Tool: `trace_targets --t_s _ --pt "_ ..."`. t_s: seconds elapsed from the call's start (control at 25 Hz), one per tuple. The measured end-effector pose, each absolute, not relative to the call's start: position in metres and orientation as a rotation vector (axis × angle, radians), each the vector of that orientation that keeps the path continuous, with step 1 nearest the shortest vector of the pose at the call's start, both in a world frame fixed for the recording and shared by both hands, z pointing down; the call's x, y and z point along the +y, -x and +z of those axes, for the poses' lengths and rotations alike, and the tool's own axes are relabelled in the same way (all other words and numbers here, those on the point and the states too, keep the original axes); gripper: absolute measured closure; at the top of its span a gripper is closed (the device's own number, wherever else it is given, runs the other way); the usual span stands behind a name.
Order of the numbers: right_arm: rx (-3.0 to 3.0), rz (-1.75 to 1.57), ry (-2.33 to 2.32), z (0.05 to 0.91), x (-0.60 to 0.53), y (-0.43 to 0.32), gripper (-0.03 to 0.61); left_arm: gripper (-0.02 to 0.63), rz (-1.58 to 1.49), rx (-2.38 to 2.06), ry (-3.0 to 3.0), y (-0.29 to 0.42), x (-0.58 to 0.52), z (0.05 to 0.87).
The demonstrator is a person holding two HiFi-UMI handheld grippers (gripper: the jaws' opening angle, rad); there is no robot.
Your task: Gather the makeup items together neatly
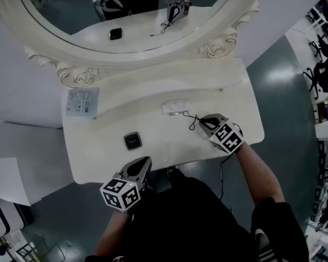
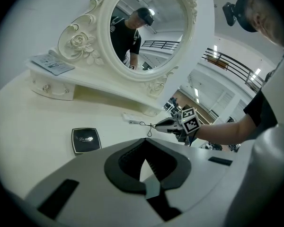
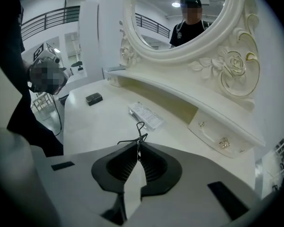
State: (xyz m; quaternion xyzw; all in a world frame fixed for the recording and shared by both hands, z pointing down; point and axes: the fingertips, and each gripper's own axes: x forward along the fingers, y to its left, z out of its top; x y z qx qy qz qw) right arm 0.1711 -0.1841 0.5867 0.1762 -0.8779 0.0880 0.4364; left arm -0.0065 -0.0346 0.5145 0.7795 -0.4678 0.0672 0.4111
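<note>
The right gripper was closed on a thin black wire tool, which it pinched at its very tips. The loops of the tool stuck out beyond the jaws. In the head view they seemed to be just above the white table, but I could not tell if they touched it. Just beyond the tool a clear packet lay flat on the table, close to the raised shelf under the oval mirror. A black square compact lay flat near the middle of the table, apart from the packet and to the left of the right gripper. The left gripper was at the front edge of the table, near the compact, with its jaws together and nothing between them. A paper card lay on the left end of the shelf.
</note>
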Motion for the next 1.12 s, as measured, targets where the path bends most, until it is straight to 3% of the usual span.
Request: trace_targets --t_s 0.64,1.12 --pt "-2.215 0.773 -1.087 0.576 -0.109 -0.090 0.535 0.606 0.202 -1.142 -2.013 0.052 0.010 0.503" --pt "-2.120 0.938 -1.376 0.594 -0.089 -0.046 0.535 0.606 0.273 -1.112 -2.041 0.087 0.056 0.503"
